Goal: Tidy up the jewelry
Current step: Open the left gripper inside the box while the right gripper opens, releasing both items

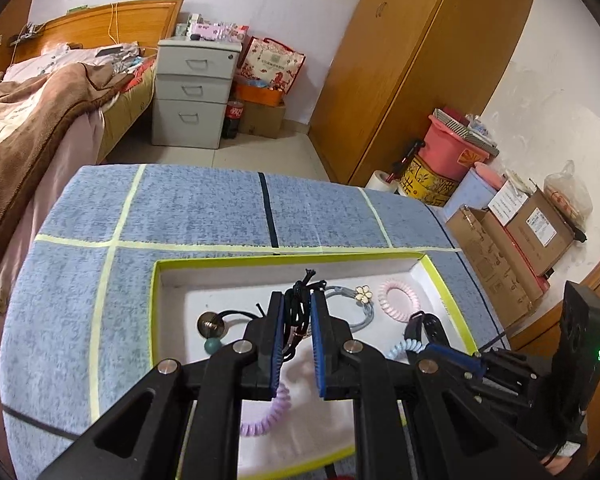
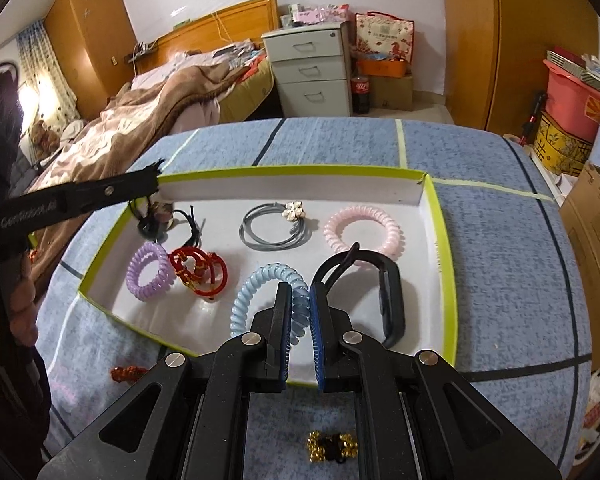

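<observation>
A white tray with a lime rim (image 2: 448,264) sits on the blue cloth. My left gripper (image 1: 297,308) is shut on a black cord necklace (image 1: 298,300) and holds it over the tray's left part; its pendant (image 1: 211,325) rests on the tray floor. My right gripper (image 2: 300,300) is shut on a light blue coil hair tie (image 2: 256,292) at the tray's near side. In the tray lie a lilac coil tie (image 2: 148,270), red bangles (image 2: 198,270), a grey hair tie with a flower (image 2: 276,226), a pink coil tie (image 2: 362,228) and a black wristband (image 2: 384,296).
A gold and black bead piece (image 2: 332,445) and a small red item (image 2: 126,374) lie on the cloth in front of the tray. A bed (image 1: 40,112) stands to the left, cardboard boxes (image 1: 512,240) to the right.
</observation>
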Demonstrator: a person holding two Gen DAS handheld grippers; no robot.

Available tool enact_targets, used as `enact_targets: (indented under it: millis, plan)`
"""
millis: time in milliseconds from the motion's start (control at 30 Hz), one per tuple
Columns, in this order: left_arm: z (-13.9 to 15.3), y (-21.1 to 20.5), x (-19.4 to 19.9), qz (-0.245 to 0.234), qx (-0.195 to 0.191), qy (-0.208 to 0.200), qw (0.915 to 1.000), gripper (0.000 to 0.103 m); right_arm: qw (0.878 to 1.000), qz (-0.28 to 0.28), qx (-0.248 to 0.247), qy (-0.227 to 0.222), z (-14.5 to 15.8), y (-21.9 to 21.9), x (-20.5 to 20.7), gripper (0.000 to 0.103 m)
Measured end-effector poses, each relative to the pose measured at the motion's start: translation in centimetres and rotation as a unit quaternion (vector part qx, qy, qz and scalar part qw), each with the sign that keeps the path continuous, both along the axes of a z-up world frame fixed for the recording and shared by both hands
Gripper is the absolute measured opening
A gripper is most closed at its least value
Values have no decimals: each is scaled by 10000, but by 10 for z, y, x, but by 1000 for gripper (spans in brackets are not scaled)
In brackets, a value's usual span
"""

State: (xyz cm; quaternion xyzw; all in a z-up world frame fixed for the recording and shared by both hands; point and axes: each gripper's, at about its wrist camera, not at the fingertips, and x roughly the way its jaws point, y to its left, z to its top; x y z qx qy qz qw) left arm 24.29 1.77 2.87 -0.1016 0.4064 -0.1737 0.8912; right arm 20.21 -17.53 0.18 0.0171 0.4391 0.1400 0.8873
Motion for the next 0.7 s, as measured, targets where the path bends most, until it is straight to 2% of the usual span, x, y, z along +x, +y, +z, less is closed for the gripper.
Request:
enact_targets:
  millis: [133, 700]
  plan:
    - [-4, -8, 9, -62, 107, 47, 9999, 13, 10000, 32, -61, -4, -3, 0, 1, 10]
    - [-23, -15, 22, -68, 124, 327, 9994, 16, 9999, 63, -124, -60, -4, -2, 2, 10]
